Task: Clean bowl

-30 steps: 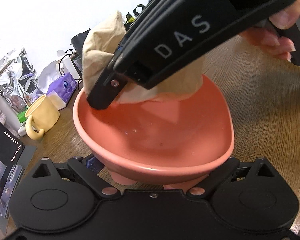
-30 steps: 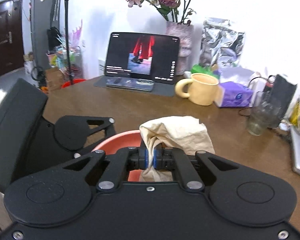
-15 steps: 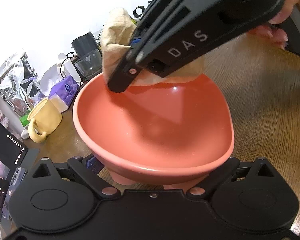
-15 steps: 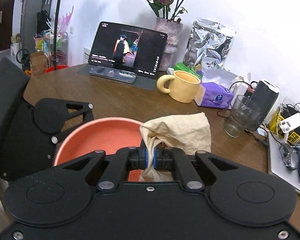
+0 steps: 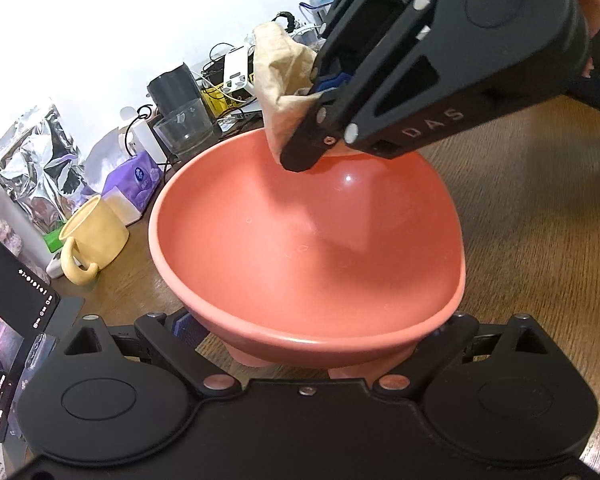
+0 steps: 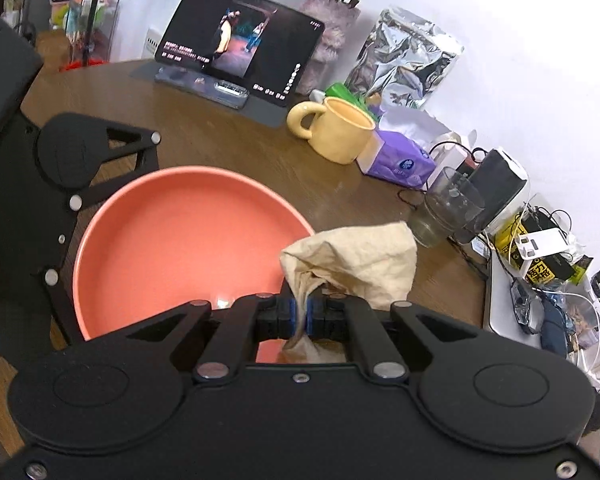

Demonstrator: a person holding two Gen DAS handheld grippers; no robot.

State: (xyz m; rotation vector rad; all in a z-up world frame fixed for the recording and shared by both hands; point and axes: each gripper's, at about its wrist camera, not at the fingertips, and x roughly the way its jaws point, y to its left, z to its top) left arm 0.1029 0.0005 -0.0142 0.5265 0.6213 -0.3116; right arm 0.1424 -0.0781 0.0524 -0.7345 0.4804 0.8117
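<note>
the right gripper (image 6: pixel 300 317), fingers clamped on the beige cloth (image 6: pixel 360 264), has lifted to the salmon bowl (image 5: pixel 308 240) rim at upper centre; the left gripper (image 5: pixel 300 344) fingers straddle the bowl's base at lower centre.

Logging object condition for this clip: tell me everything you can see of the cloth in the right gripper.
The cloth is beige, soft woven-looking fabric, crumpled and creased, with darker, possibly damp or stained patches near the pinch. The right gripper clamps it between blue-padded fingers, so it bunches up and fans out beyond the tips. It sits at the far rim of the pink bowl in the left wrist view, partly over the rim. Whether it touches the rim cannot be told. The bowl's inside looks clean and glossy.
</note>
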